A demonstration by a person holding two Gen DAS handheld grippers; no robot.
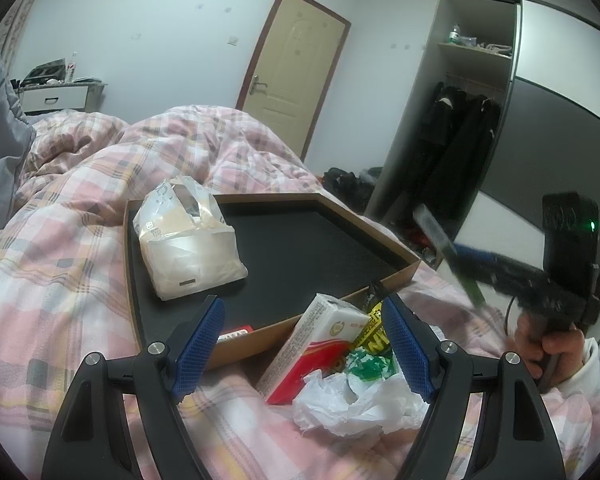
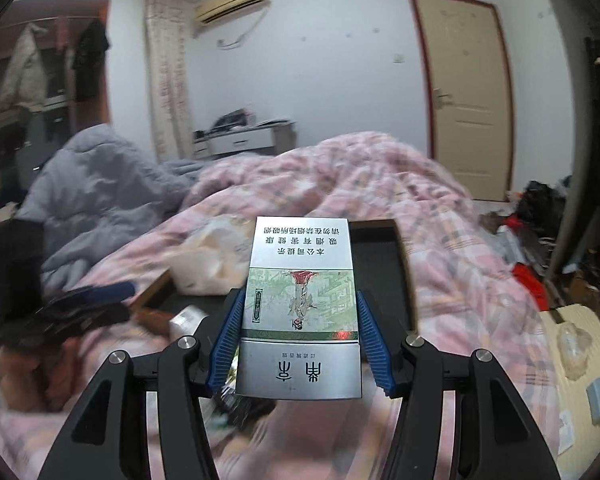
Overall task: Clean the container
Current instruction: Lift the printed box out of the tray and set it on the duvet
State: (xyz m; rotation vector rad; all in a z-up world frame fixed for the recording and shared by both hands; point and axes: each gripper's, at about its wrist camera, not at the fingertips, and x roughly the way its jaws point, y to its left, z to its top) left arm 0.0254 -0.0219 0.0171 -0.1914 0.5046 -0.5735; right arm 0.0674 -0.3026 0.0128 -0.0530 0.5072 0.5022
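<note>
- Blue-padded right gripper (image 2: pixel 298 344) is clamping a silver cigarette pack (image 2: pixel 300 300) by its two long sides, holding it up off the bed.
- Left gripper (image 1: pixel 302 344) is hanging open and empty over a small pile beside the box: a red-and-white carton (image 1: pixel 312 344), a crumpled plastic bag (image 1: pixel 352 400).
- Further out, the cardboard box (image 1: pixel 340 316) is sitting on the pink quilt (image 1: pixel 60 260), apparently almost emptied; a tissue pack (image 1: pixel 188 240) is still lying inside, and something red and white at its near wall.

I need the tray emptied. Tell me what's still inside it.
Inside the cardboard tray, a torn tissue pack sits at the left on the black liner. A small red-and-white item shows at the near wall, mostly hidden.
</note>
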